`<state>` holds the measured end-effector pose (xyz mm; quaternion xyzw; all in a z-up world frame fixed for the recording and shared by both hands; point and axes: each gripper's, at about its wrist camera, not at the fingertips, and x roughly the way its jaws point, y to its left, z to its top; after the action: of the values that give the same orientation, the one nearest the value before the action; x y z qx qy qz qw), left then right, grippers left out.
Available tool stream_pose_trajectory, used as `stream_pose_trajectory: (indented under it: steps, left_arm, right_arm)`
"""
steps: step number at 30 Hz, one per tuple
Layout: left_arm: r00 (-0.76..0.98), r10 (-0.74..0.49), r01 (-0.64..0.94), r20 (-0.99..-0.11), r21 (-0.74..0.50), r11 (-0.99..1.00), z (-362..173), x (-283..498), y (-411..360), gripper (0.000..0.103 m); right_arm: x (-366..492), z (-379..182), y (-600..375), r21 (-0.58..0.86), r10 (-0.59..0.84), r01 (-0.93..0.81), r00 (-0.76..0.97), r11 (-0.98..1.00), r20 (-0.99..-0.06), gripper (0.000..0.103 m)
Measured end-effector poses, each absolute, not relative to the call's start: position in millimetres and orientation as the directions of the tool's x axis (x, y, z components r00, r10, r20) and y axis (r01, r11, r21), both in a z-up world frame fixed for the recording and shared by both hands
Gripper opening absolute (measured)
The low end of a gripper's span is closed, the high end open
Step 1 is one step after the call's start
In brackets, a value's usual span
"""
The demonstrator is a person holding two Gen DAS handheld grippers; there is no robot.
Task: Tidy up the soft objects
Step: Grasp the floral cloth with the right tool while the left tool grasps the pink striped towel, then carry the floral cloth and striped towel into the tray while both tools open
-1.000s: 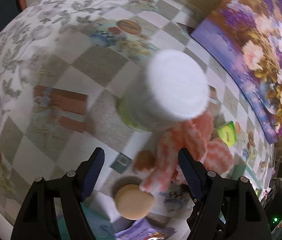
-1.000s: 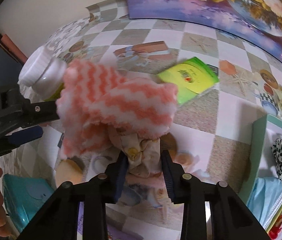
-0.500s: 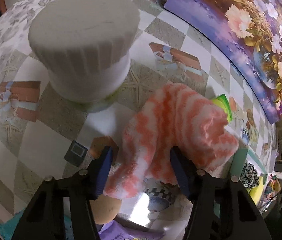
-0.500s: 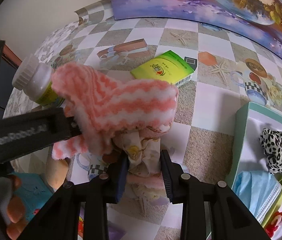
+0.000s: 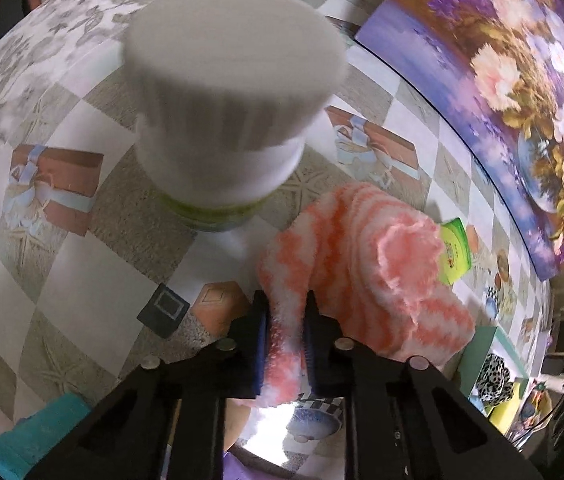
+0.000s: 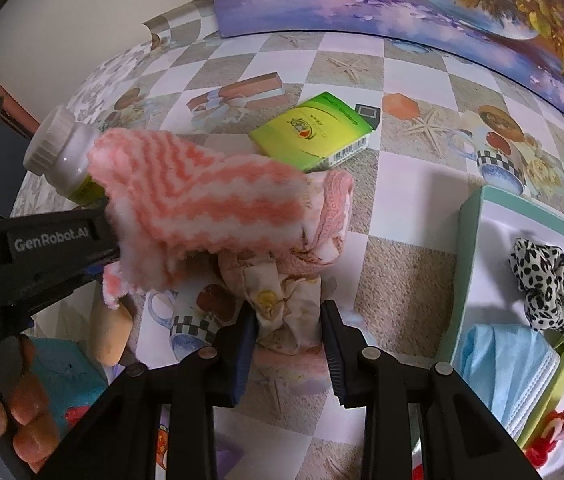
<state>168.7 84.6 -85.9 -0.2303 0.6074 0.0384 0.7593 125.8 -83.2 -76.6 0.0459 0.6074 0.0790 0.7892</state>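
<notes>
Closing on the striped cloth [image 5: 356, 264], the left gripper [image 5: 285, 340] now has a fold of it pinched between its pads; a second ago those jaws stood wide with the cloth hanging loose between them, so the grab has only just landed and the jaws are still squeezing in. In the left wrist view the cloth bulges from centre out toward 4 o'clock, with the white-capped bottle [image 5: 226, 104] looming at 12. The right gripper [image 6: 288, 330] is clamped on a pale printed cloth [image 6: 282, 304], its jaws easing slightly tighter, and a pink towel [image 6: 332, 216] is bunched just above that. Both bundles hang together over the table [image 6: 402, 208], the striped cloth [image 6: 198, 200] draped across from 9 o'clock in the right wrist view. The tray [image 6: 478, 216] at 3 o'clock already holds a leopard scrunchie [image 6: 550, 280] and a blue mask [image 6: 502, 356]. With each gripper now gripping its own piece, my reading is that the tangle can be pulled apart and the cloths carried to the tray. The green box [image 6: 314, 132] at 12 lies clear.
</notes>
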Motion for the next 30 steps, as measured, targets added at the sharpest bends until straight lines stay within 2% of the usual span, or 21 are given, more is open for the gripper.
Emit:
stream_pose_trajectory:
  steps: [4,11,19,30]
  left_arm:
    - [0.261,-0.234,-0.353,-0.937,-0.318,0.880,-86.8,163.9,87.6,0.009]
    - [0.275,-0.236,-0.346,-0.932,-0.324,0.880,-78.6,157.3,84.1,0.008]
    - [0.322,-0.244,-0.318,-0.915,-0.347,0.882,-51.4,145.9,85.0,0.007]
    - [0.455,-0.239,-0.241,-0.858,-0.377,0.894,14.7,125.3,77.5,0.006]
  right_arm:
    - [120.2,-72.8,-88.1,0.162,0.172,-0.061,0.252,0.985,-0.952,0.028]
    - [110.2,-57.6,-94.4,0.159,0.170,-0.062,0.274,0.985,-0.947,0.018]
    - [99.2,-33.5,-105.8,0.165,0.168,-0.037,0.333,0.986,-0.928,0.018]
    - [82.2,26.0,-126.2,0.182,0.156,0.007,0.479,0.983,-0.864,0.018]
